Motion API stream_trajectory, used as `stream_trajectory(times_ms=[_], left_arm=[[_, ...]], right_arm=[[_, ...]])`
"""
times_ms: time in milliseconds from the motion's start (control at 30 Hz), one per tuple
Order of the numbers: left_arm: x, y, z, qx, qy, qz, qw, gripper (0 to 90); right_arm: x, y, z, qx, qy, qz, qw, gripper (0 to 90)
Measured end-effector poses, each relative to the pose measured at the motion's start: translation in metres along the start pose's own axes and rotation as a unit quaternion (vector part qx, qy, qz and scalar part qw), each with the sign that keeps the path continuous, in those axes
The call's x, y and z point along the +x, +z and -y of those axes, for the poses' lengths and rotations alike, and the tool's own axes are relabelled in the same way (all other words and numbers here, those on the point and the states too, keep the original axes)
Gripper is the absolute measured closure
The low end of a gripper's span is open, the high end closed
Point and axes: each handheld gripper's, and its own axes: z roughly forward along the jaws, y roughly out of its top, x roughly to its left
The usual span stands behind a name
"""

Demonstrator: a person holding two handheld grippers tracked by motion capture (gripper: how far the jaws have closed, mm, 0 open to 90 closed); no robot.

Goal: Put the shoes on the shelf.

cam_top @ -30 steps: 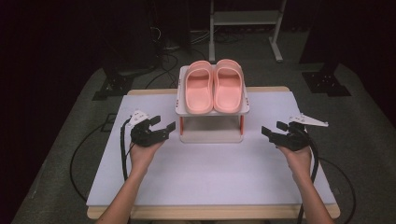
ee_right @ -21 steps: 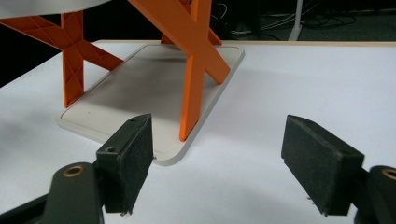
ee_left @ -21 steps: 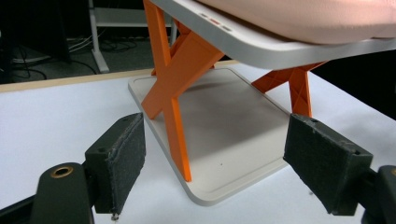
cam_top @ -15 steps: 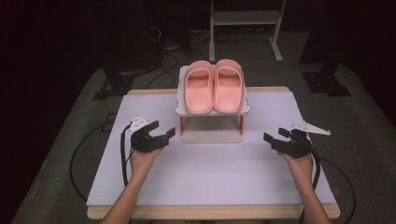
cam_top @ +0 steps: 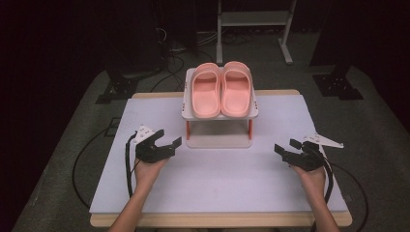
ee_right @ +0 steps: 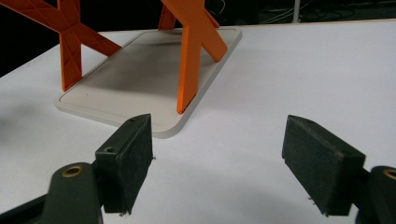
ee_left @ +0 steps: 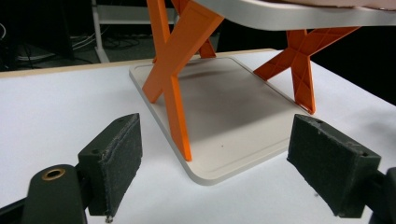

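From above, the pink slippers (cam_top: 220, 88) sit atop the rack (cam_top: 218, 140) at twelve o'clock on the counter (cam_top: 217, 179), and both hand-held grippers have drawn back, the left hand-held gripper (cam_top: 164, 143) and right hand-held gripper (cam_top: 286, 147) empty; in the left gripper view its jaws have just spread apart around nothing, in the right gripper view they gape too, so placement looks finished.

no readable text, labels or signs

Slippers (cam_top: 221, 89) hide the rack's top shelf (cam_top: 186, 112) (upper shelf cropped in claw views).

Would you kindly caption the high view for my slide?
Pink slippers atop a small rack, open left gripper and right gripper flanking it.
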Motion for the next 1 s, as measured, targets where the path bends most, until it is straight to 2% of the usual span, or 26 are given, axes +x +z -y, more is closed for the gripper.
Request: stream_trajectory(times_ms=[633,867,1000], left_arm=[[0.000,-0.011,0.018,-0.004,0.000,-0.009,1.0000,16.7],[-0.001,-0.016,0.031,-0.003,-0.008,-0.011,0.9999,15.1],[-0.006,-0.022,0.041,-0.005,0.001,-0.016,0.9999,14.4]], right_arm=[[0.000,-0.009,0.021,0.007,0.005,0.002,1.0000,23.8],[0.000,-0.013,0.031,0.010,0.008,0.000,0.9999,23.8],[0.003,-0.019,0.037,0.001,0.005,-0.002,1.0000,23.8]])
